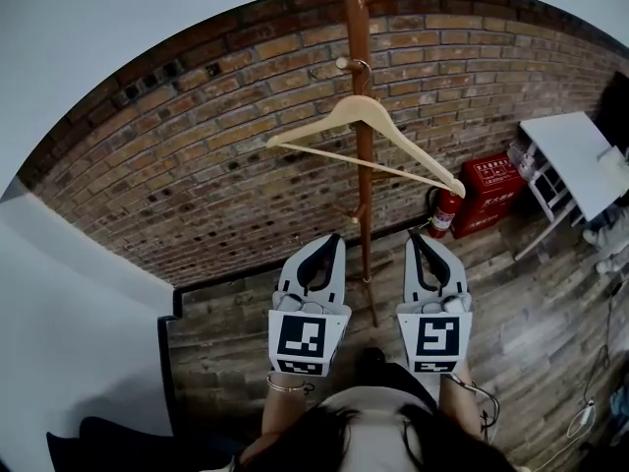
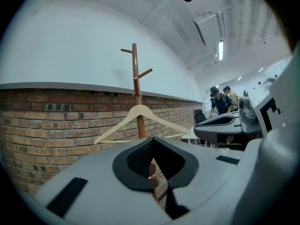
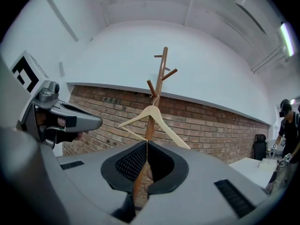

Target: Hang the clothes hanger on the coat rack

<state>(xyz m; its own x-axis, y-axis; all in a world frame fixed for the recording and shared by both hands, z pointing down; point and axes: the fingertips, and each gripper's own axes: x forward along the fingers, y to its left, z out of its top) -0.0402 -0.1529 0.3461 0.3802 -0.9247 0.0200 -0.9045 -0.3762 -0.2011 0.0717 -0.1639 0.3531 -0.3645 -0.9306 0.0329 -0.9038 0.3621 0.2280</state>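
The left tool (image 1: 332, 240) is showing its two jaws pressed together at the tips with nothing between them. The right tool (image 1: 416, 238) is doing the same, closed and empty. Each tool's own view is looking past the shut tips at bare brick and pole. Both tools are pointing level toward 12 o'clock, sitting well apart on either side of the coat rack (image 1: 365, 214). Its wooden pole is running up between them.

At 12 o'clock from both tools, and clear of them, the clothes hanger (image 1: 354, 108) is already hanging on the rack. Its metal hook is looping over a short peg just left of the pole, and nothing is touching it. In the head view its end toward 4 o'clock is dipping lower than the other, though the lens may be exaggerating this. The task is looking done in my judgement.

The main risk is now coming from the tools themselves. They are flanking the pole closely, so a sideways swing while pulling away could knock it. That jolt could shake the hook off its short peg, or tip the rack. Out at 2 o'clock of the right tool, a fire extinguisher (image 1: 444, 212), a red box (image 1: 491, 193) and a white tabletop (image 1: 580, 155) are crowding that side.
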